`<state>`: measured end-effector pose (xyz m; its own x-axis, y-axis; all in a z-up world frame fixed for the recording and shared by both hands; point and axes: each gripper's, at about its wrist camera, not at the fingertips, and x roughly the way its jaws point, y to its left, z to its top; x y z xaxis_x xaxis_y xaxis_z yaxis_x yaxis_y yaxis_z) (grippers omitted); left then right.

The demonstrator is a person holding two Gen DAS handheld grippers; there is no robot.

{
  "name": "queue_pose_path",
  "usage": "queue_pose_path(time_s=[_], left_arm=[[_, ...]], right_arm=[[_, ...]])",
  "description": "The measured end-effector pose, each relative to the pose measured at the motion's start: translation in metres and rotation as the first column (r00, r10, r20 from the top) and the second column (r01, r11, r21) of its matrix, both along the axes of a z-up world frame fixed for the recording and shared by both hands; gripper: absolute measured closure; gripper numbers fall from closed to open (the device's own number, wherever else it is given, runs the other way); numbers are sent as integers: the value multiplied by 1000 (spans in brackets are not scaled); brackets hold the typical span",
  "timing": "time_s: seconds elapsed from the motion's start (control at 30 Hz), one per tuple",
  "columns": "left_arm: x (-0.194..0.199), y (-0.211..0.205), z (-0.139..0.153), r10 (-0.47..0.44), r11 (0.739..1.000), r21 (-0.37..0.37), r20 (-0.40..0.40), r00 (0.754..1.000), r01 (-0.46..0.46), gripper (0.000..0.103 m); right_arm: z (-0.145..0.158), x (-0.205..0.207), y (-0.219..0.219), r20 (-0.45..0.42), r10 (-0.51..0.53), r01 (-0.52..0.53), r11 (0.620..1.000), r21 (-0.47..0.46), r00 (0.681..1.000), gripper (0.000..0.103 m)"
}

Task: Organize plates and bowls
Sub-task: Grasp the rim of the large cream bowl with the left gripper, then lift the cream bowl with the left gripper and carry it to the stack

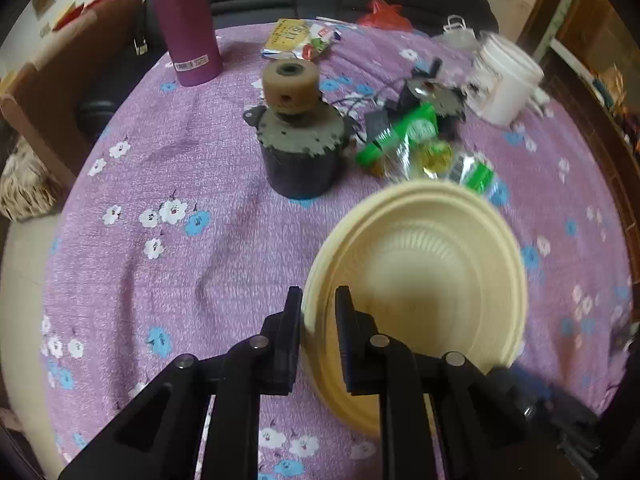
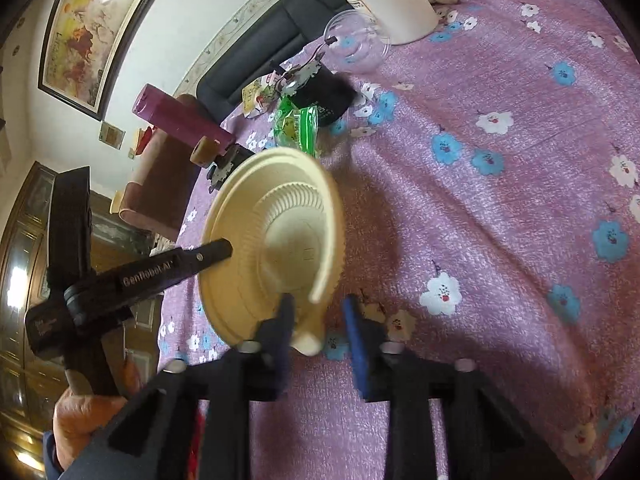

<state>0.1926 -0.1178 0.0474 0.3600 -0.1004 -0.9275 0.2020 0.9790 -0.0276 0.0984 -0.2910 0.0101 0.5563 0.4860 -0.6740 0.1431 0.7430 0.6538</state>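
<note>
White lettering "GenRobot.AI" runs along the black left gripper (image 2: 224,250) at mid-left of the right wrist view. The white label on the purple bottle (image 1: 184,20), upper left of the left wrist view, seems printed but is unreadable.

Left gripper (image 1: 318,300) is pointing steeply down, jaws standing nearly closed on a thin rim pinched between the pads. Right gripper (image 2: 318,308) is angling down, jaws standing narrowly apart; pad contact unclear through blur. Left hand (image 2: 86,416) is gripping its handle.
</note>
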Motion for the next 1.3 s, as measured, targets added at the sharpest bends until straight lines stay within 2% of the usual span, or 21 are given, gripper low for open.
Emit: queue_pose_path(time_s=[0.1,0.27,0.57,0.73,0.9,1.03,1.17,1.3], left_arm=[[-16,-5,1,-15,1000,20,-7,1000,15,88],[-65,-19,18,-88,996,22,9,996,88,87],[-189,-41,43,-199,980,3,99,975,199,79],[-248,-31,32,-227,969,-80,74,971,232,75],[-291,-19,13,-248,962,-105,54,967,252,75],[-309,-7,-6,-239,962,-123,51,970,244,75],[-309,0,-16,-214,966,-134,77,974,223,75],[-310,1,-14,-203,967,-131,135,970,221,71]], right_arm=[[7,-4,-1,15,-11,12,998,-65,1000,85],[23,-28,-16,31,-21,24,995,-99,999,86],[61,-125,-37,111,15,5,983,-183,994,86],[71,-182,-41,143,59,-25,972,-232,988,86],[64,-223,-29,118,130,-93,956,-277,985,86],[48,-240,-19,83,158,-128,949,-288,984,86],[28,-236,-11,48,151,-131,950,-282,987,86],[26,-232,-7,80,127,-98,950,-295,989,86]])
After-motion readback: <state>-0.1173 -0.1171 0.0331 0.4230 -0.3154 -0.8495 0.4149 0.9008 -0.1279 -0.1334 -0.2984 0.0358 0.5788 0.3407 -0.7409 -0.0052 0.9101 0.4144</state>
